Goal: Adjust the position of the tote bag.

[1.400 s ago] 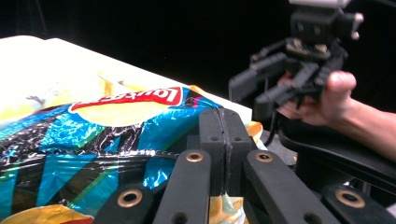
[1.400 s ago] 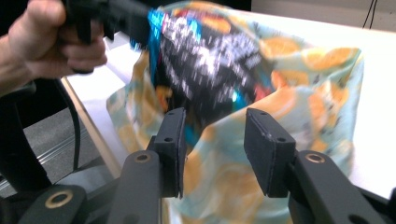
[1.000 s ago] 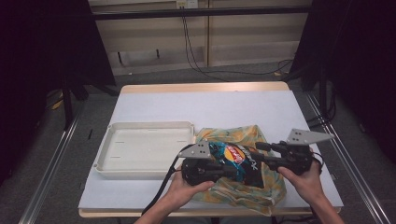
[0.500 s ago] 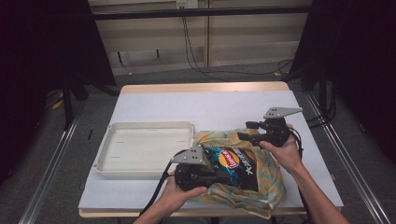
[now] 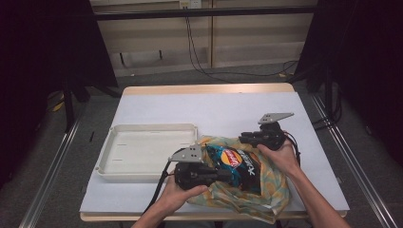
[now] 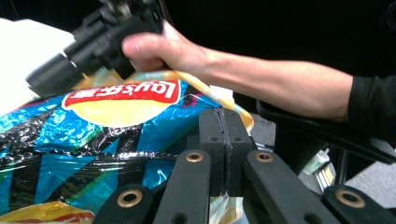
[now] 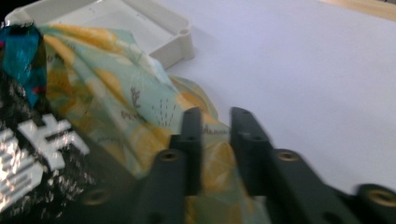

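A blue and black chip bag (image 5: 237, 166) lies on a yellow patterned cloth bag (image 5: 268, 192) at the table's front right. My left gripper (image 5: 222, 174) comes in from the left, its jaws pressed together on the chip bag's (image 6: 116, 107) near edge in the left gripper view (image 6: 225, 119). My right gripper (image 5: 245, 138) rests at the cloth bag's far edge. In the right gripper view its jaws (image 7: 215, 119) have just been closing. A narrow gap remains between them, with a fold of the cloth (image 7: 116, 93) lying in it.
A shallow white tray (image 5: 152, 126) stands left of the bags, its corner (image 7: 180, 42) close to the cloth. The white tabletop (image 5: 228, 109) stretches beyond and right of my right gripper. Dark floor and rails surround the table.
My right gripper has left the chip bag's right side, gone to the far edge of the cloth bag and dropped onto it. The left gripper has stayed on the chip bag.
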Demonstrator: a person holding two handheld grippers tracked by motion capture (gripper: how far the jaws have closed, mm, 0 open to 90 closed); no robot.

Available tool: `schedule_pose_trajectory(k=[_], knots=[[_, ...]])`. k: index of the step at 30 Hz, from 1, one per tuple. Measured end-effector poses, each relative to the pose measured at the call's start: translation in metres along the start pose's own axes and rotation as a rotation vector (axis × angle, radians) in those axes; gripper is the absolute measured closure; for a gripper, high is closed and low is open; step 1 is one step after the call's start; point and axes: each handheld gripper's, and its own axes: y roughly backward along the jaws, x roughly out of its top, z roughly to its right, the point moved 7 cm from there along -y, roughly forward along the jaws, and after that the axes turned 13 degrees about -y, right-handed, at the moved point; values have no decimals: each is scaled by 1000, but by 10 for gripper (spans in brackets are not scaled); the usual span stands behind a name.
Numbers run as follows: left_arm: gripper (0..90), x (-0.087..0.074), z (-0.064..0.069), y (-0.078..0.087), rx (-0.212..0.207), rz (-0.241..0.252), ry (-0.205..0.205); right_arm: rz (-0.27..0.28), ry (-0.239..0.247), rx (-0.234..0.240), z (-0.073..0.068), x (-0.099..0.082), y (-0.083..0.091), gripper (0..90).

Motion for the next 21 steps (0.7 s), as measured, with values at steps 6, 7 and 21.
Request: schedule_pose_trajectory(k=[6,7,21], knots=[[896,22,-8,10,46,54,-12,25,4,-9,3,0,18,900],[896,25,-9,12,52,63,-14,28,-2,-12,5,-1,22,900],[896,83,-35,31,129,167,-58,86,-1,-23,18,-4,55,900]])
